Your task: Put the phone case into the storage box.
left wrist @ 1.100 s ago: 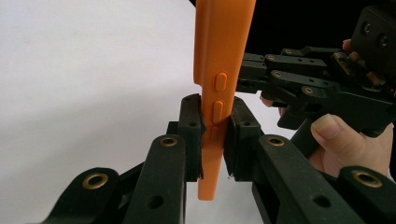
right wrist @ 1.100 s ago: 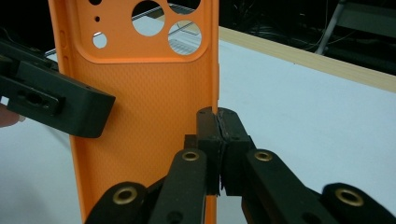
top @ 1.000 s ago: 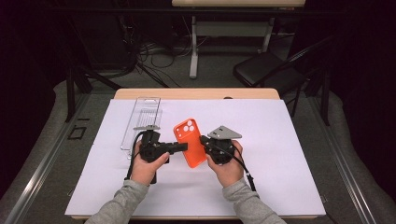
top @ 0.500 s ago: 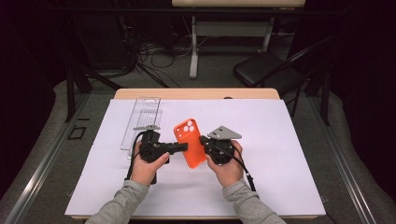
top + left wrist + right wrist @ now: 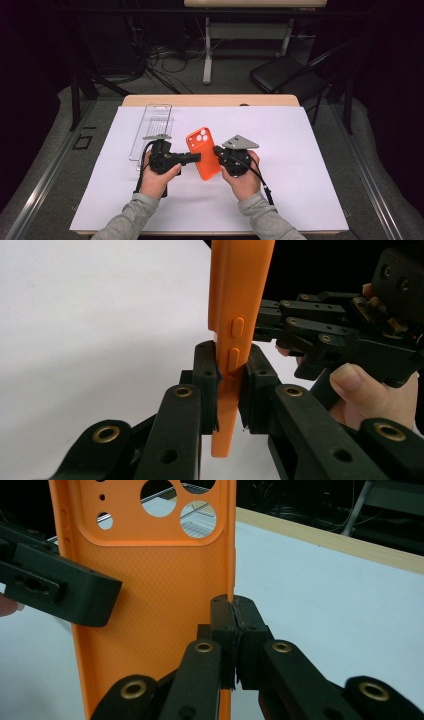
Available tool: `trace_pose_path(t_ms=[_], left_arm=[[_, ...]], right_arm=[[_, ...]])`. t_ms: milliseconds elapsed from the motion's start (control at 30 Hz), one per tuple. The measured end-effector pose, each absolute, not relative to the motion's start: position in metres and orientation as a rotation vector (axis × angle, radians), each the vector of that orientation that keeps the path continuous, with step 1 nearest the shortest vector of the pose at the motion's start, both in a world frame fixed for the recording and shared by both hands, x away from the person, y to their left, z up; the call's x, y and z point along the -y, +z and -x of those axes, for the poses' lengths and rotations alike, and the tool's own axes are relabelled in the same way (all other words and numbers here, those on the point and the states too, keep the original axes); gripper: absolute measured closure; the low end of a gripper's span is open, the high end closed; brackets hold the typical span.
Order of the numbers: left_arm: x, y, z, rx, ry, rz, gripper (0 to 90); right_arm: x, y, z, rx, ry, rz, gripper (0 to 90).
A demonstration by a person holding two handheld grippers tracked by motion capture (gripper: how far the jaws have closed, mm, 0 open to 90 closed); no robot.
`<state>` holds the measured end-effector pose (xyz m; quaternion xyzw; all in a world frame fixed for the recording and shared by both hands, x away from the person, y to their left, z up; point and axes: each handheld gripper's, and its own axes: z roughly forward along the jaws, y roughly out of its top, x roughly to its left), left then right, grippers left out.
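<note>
An orange phone case (image 5: 203,153) is held above the white sheet (image 5: 300,150) covering the table, between the two grippers near the middle of the sheet. In the high view its long axis runs away from the person and leans a little to the left, with the camera-hole end farther from the person and the plain end nearer. The left gripper (image 5: 196,157) comes in from the left and its jaws are closed on the case's left long edge; in the left gripper view the pads (image 5: 206,371) press on either side of the thin wall, right at the lower of the two side buttons, with the case (image 5: 235,305) standing upright on edge there. The right gripper (image 5: 218,151) comes in from the right and its jaws are clamped tight on the opposite long edge; in the right gripper view the pads (image 5: 234,617) meet with only the thin orange rim between them, and the case (image 5: 150,590) shows its textured inner face, the round camera holes at the top. A clear plastic tray (image 5: 151,127) lies on the sheet to the left, behind the left hand (image 5: 156,181), apart from the case.
</note>
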<state>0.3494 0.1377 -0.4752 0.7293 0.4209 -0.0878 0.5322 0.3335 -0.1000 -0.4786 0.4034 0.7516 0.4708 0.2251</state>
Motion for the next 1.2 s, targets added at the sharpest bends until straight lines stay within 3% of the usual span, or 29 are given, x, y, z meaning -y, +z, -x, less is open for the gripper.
trace_pose_path(t_ms=[1200], left_arm=[[-0.1383, -0.4756, -0.3497, -1.020, -0.202, -1.735, 80.0]], right_arm=[[0.1003, -0.4790, -0.3343, -2.072, 1.312, -1.117, 83.5]])
